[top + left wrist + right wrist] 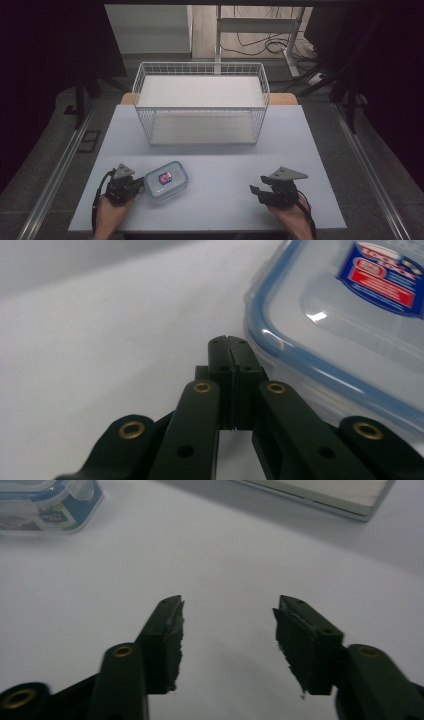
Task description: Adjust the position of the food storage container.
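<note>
Early stage: the box [166,180] sits outside the basket [201,102]; left gripper [229,347] closed empty beside it, right gripper [227,625] half-open, empty.

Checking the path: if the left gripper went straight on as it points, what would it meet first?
Probably the clear plastic container with the blue-rimmed lid: the shut left gripper sits right beside its edge, though it might slide past.

A clear container [166,181] with blue-rimmed lid and red-blue label, a white wire basket [201,102], black grippers.
</note>
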Demonstrator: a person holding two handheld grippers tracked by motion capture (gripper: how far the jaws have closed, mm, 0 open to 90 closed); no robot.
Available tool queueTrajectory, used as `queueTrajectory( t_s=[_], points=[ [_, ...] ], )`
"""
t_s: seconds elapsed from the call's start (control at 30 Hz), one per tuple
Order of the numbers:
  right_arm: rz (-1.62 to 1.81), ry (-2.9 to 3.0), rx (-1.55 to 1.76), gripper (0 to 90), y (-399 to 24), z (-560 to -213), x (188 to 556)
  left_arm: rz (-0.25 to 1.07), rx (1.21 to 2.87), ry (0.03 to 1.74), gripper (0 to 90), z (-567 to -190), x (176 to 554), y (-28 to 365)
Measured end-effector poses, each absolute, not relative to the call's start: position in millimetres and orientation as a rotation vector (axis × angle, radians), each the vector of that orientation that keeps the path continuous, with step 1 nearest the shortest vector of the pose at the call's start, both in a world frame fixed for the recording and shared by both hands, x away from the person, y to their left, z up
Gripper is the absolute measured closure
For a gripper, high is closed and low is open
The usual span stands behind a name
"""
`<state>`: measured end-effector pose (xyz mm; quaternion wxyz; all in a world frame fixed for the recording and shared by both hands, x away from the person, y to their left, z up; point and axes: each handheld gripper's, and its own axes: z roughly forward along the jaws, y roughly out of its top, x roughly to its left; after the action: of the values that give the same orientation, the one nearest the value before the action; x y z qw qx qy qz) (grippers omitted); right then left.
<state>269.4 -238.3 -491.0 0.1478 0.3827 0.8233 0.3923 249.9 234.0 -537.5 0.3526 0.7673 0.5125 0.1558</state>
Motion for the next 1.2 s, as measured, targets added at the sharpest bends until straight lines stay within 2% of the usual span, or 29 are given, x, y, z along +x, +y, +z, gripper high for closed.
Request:
queueTrajectory(
  t_s=[0.17,0.3,0.47,0.67,1.2],
  points=[
    [1.101,2.398,1.074,50.6,-232,-493,274,0.369,1.974,1.330,90.0,-538,258,232],
    [1.091,2.410,1.052,52.8,-226,-491,277,0.357,1.952,1.348,90.0,-533,245,236],
    [1.106,2.425,1.044,51.6,-223,-491,280,0.349,1.947,1.332,90.0,-528,224,234],
    [1.121,2.440,1.031,51.0,-217,-490,283,0.341,1.965,1.343,90.0,-531,236,227],
    [1.172,2.507,1.031,70.4,-190,-490,304,0.318,2.043,1.261,90.0,-532,272,187]
  ],
)
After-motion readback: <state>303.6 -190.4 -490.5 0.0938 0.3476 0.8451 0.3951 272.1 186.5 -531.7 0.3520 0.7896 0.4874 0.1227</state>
